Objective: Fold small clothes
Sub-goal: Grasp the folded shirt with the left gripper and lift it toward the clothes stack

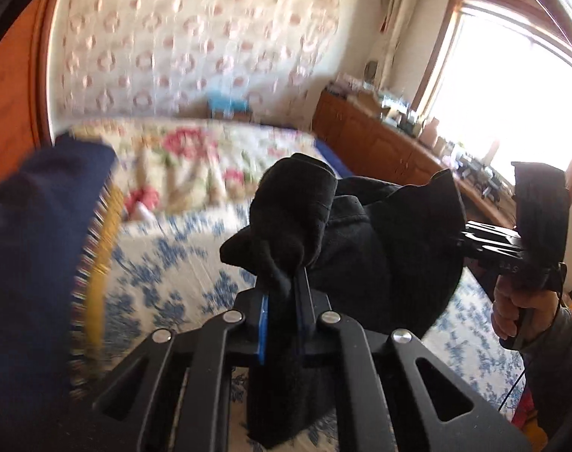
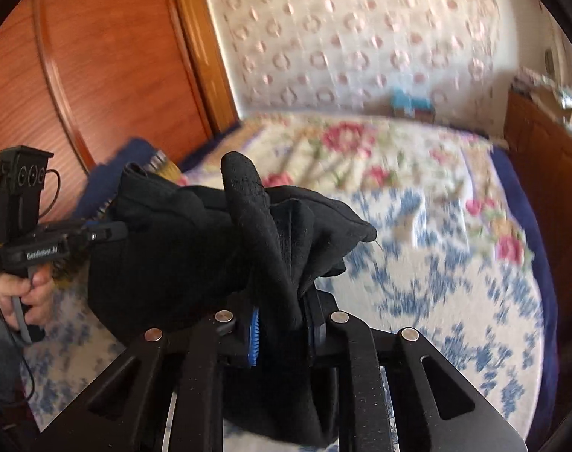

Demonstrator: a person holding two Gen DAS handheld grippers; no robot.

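In the left wrist view, a soft black knitted garment (image 1: 361,237) is being pinched in bunched folds by the left gripper (image 1: 286,282), jaws closed on the cloth, and is being held above the blue-flowered white quilted bedspread (image 1: 165,263); the right gripper (image 1: 470,239), carried in a hand (image 1: 511,309), is being buried in the far edge. In the right wrist view, the same cloth is being clamped by the right gripper's pressed-together jaws. A lopsided fold is being risked, since wads rather than corners are being gripped, and thick fabric may be slipping loose.
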